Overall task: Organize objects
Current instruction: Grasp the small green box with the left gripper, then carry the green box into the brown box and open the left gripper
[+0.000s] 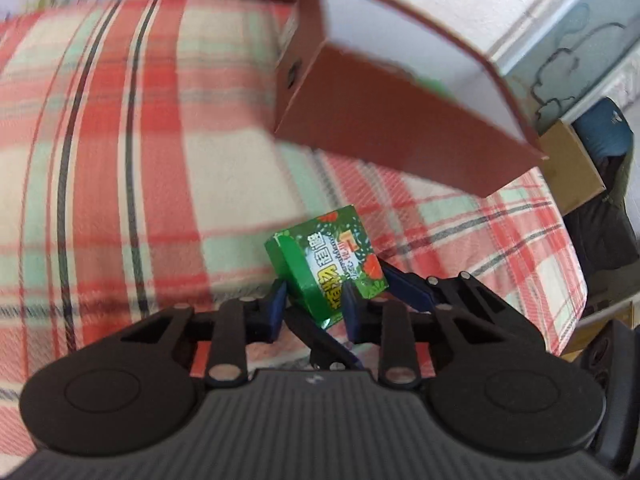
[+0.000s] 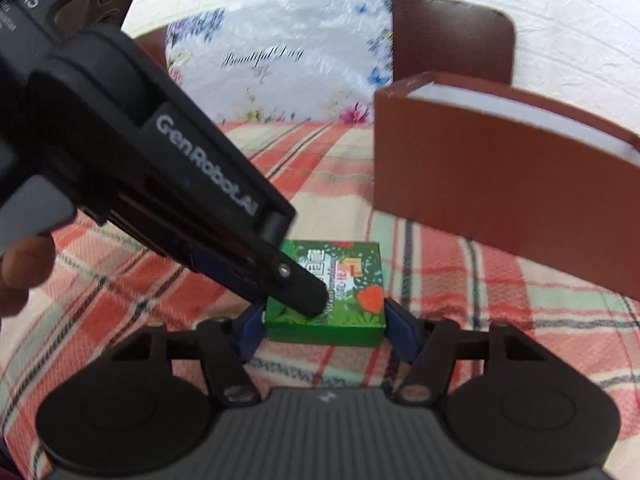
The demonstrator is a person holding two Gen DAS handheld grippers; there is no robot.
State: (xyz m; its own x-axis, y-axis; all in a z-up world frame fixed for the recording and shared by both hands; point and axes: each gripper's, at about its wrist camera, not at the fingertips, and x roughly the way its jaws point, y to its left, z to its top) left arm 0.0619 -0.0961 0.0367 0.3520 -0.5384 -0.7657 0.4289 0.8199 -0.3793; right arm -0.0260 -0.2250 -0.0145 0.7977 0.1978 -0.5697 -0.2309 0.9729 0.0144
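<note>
- Small green printed cardboard carton [image 1: 332, 256] held just above the red, green and cream checked cloth [image 1: 120, 140] covering the bench, in front of the box and not yet stowed.
- Left gripper [image 1: 314, 300] pinching the carton across its thin dimension, one blue finger on the printed face.
- Right gripper [image 2: 324, 328] closed in from the sides, blue fingers pressed against both short edges of the carton; looks like a shared hold or handover.
- Open brown cardboard box with white inner walls [image 1: 384, 120] just beyond the carton, apart from it.
- Faint green patch inside the box, too small to identify.
- Judged mid-task: carton grasped; lifting over the rim and releasing inside left to do.
</note>
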